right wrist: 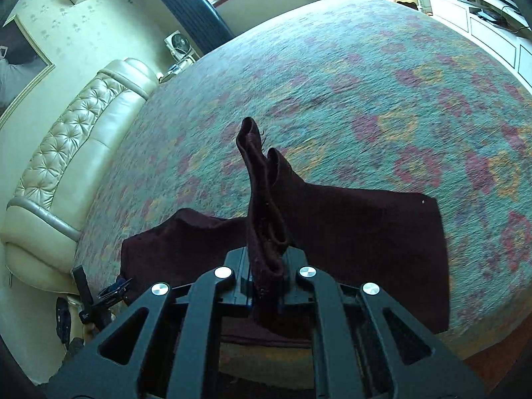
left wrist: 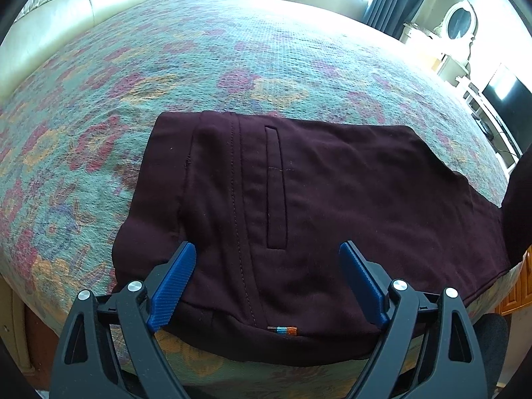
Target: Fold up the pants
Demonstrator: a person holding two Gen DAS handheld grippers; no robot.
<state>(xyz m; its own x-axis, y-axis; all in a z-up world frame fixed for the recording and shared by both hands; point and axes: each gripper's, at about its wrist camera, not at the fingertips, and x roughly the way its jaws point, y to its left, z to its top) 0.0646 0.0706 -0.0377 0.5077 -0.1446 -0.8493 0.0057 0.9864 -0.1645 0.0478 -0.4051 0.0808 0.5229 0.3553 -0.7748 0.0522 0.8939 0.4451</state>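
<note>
The left gripper [left wrist: 267, 252] stands wide, its two blue fingers [left wrist: 173, 286] spread to either side of the waistband end of the dark maroon pants [left wrist: 316, 199], holding nothing; whether the tips touch the cloth cannot be told. Between the fingers a welt pocket [left wrist: 276, 186] and a line of stitching run away from the camera, and a small striped tag [left wrist: 282, 331] sits at the near hem. The right gripper [right wrist: 266, 286] is clamped tight on a bunched fold of the pants [right wrist: 365, 232], which rises in a crumpled peak above the jaws while the rest drapes down onto the bed [right wrist: 365, 83]. The pants lie at the near edge of the bed's floral cover, with a cream tufted headboard [right wrist: 66, 143] off to the left.
</note>
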